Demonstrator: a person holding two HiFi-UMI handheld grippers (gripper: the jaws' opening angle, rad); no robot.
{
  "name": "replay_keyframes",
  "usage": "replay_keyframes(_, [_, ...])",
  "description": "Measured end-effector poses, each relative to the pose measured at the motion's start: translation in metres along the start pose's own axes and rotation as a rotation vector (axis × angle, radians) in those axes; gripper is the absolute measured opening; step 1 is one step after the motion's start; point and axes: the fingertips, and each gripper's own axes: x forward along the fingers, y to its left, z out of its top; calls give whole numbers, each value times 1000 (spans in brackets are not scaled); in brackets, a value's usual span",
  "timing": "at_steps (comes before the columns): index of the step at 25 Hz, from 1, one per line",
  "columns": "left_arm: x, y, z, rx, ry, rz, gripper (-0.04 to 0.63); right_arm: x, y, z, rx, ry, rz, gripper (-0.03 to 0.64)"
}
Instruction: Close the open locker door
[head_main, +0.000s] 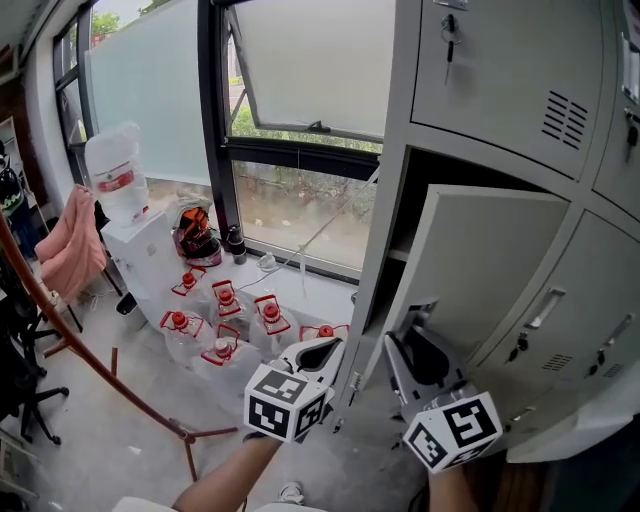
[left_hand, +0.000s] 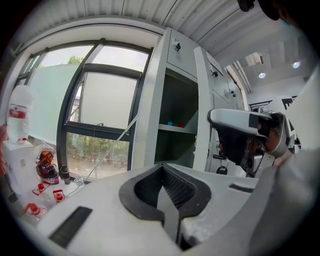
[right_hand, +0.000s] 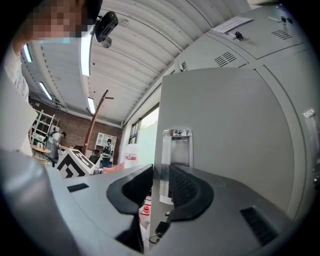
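Note:
The grey locker door (head_main: 490, 260) stands swung out from its open compartment (head_main: 400, 250), in the middle of a grey locker bank. My right gripper (head_main: 412, 345) is at the door's lower free edge. In the right gripper view, the door (right_hand: 225, 140) fills the right side and its edge runs between the jaws of the right gripper (right_hand: 161, 187), just below the metal handle recess (right_hand: 176, 150), with both pads against it. My left gripper (head_main: 322, 350) hovers to the left of the door, shut on nothing. The left gripper view shows the left gripper (left_hand: 162, 192) pointing at the open compartment (left_hand: 177, 125).
Several water jugs with red caps (head_main: 225, 330) sit on the floor under the window (head_main: 300, 70). A water dispenser (head_main: 135, 250) stands at the left, with a pink cloth (head_main: 70, 245) beside it. A brown stand's legs (head_main: 150, 410) cross the floor. Closed lockers (head_main: 590, 300) lie to the right.

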Motion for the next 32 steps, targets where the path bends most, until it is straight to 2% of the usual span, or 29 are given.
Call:
replay_keyframes(22, [39, 46, 21, 32, -28, -137, 6, 63, -32, -11, -41, 8, -223, 91])
replay_keyframes(32, [50, 58, 21, 57, -13, -193, 6, 82, -47, -15, -60, 17, -317, 91])
